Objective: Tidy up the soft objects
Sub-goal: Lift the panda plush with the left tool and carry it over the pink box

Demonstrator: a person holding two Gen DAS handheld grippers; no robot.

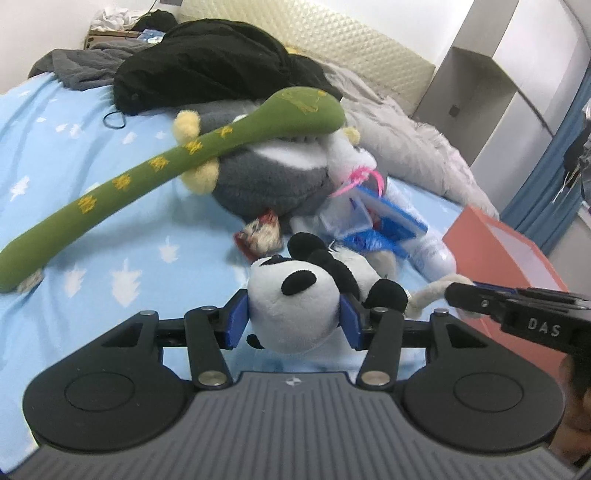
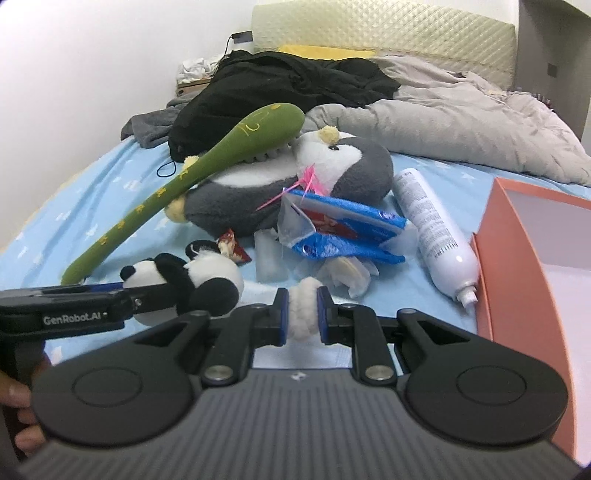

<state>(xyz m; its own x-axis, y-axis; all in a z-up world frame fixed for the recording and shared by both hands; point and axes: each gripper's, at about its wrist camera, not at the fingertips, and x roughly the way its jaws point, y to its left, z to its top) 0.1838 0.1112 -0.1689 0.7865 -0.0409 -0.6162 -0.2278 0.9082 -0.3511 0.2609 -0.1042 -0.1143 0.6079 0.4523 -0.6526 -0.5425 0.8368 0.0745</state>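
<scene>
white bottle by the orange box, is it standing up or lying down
Lying down: the white bottle rests lengthwise on the blue sheet, nozzle pointing toward the camera beside the orange box.

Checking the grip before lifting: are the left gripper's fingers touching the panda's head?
Touching. The left wrist view shows the left gripper with both blue pads pressed against the sides of the panda's white head, no gap.

i'm looking at a home bedroom. there's a bed with a blue sheet (image 1: 92, 155), a padded headboard (image 2: 388, 33), a rumpled grey duvet (image 2: 461, 122) and heaped dark clothes (image 1: 207, 62).
</scene>
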